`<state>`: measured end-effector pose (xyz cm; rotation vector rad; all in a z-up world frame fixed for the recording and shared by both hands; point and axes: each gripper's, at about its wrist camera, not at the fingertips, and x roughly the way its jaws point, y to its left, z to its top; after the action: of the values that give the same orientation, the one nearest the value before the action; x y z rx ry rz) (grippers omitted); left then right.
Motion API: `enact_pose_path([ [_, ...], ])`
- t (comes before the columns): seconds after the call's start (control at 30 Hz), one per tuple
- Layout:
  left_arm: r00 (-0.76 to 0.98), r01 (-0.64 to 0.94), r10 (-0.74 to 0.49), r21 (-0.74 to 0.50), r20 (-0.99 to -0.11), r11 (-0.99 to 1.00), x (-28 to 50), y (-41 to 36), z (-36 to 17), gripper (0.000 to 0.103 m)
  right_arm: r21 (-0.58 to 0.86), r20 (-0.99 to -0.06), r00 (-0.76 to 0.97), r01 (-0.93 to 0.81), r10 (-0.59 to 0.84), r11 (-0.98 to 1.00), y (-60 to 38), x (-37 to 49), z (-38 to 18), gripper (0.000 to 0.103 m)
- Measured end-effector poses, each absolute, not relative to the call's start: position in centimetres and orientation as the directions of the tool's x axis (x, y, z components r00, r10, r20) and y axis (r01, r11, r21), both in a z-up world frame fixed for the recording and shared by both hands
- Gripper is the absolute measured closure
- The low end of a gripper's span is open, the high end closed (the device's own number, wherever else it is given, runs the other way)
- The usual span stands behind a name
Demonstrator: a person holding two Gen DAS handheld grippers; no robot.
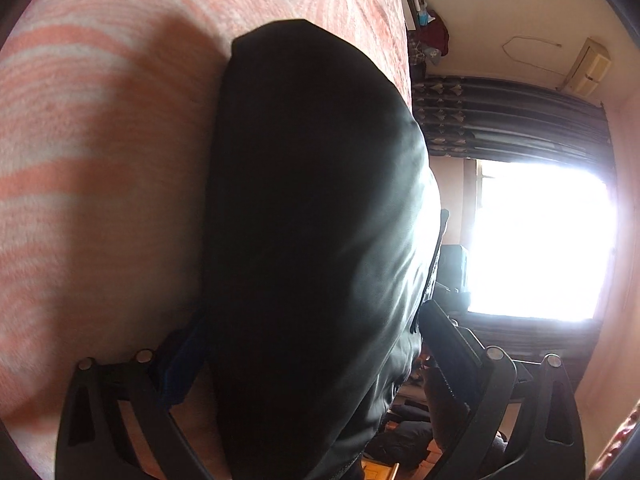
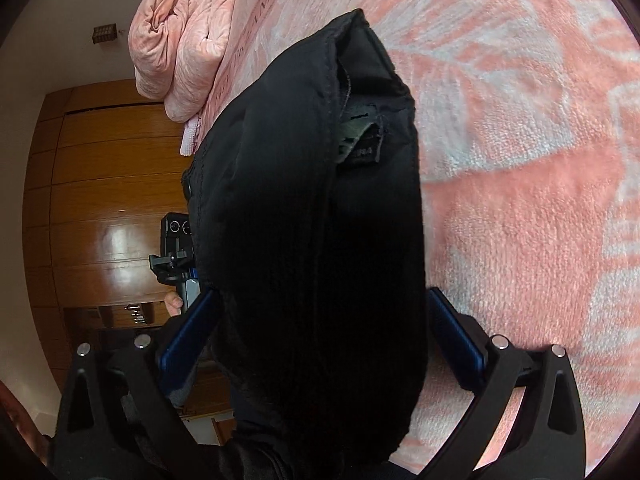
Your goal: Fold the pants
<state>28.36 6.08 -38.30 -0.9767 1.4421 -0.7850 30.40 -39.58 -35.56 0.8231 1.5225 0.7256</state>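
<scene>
Left wrist: left claw (image 1: 308, 360) clamped on black pants (image 1: 316, 208), fabric bulging between both fingers, hanging over pink patterned bed (image 1: 92, 160); bright window (image 1: 536, 236) beyond.

Right wrist: right claw (image 2: 320, 336) clamped on waistband end, label (image 2: 366, 142) showing; rolled pink blanket (image 2: 184, 36) on bed.

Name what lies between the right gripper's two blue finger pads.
The black pants, bunched between the pads of the right gripper; the right wrist view shows it.

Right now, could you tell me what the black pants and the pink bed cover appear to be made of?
The black pants look like woven fabric, probably synthetic: stitched seams and a faint sheen. The pink bed cover looks like plush fleece or terry; its fuzzy, matte nap shows clearly.
</scene>
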Motion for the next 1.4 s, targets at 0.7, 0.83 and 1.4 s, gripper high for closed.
enact_pose_path([
  [0.7,0.096,-0.123,-0.901,-0.903,-0.424,0.412,28.5,6.8,-36.9,0.063,0.843,-0.537,0.039,-0.005,0.842,0.538,-37.3,28.7,-32.4,0.065],
  [0.83,0.106,-0.094,-0.897,-0.902,-0.429,0.421,28.3,6.6,-35.8,0.064,0.849,-0.526,0.058,-0.021,0.848,0.528,-36.5,28.5,-30.9,0.066],
  [1.4,0.216,-0.012,-0.846,-0.868,-0.487,0.497,43.5,12.1,-30.1,0.065,0.813,-0.561,0.048,-0.154,0.826,0.561,-28.6,46.7,-26.1,0.066],
])
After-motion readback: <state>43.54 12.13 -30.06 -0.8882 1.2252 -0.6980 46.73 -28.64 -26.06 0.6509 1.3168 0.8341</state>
